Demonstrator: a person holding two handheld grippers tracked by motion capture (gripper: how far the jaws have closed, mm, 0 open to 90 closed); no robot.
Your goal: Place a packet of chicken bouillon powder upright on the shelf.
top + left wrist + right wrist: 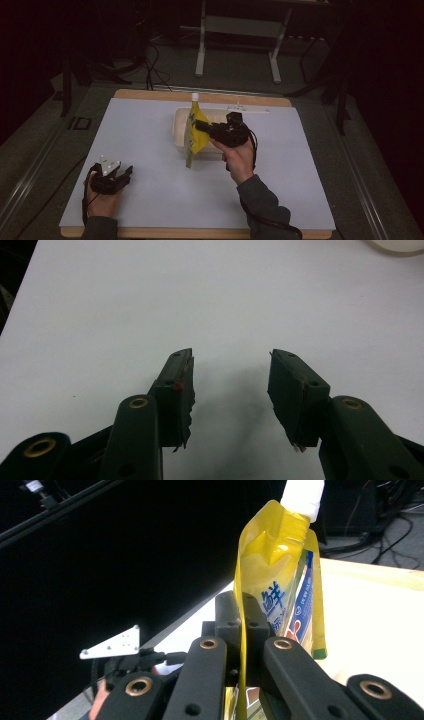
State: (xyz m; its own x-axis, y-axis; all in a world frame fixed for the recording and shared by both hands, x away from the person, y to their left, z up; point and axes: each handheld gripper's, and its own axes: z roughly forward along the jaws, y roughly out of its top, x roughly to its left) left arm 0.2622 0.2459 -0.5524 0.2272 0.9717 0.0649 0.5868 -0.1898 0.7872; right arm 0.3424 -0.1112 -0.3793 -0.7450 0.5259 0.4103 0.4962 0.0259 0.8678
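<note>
While the left gripper point(125, 173) is resting near the front left corner of the bench point(150, 135), wide bare surface is lying around it toward every edge. Its fingers point(176, 390) are standing well apart, holding nothing. The right gripper point(199, 125) is pinching a yellow pouch point(194, 135) with a white cap point(195, 96), fingers point(227, 615) closed on it, holding it upright over a shallow white tray point(178, 127) near the bench's far edge.

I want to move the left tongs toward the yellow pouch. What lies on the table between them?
In the high view, only bare white table surface lies between the left tongs and the yellow pouch, which the right tongs hold above the tray.
</note>
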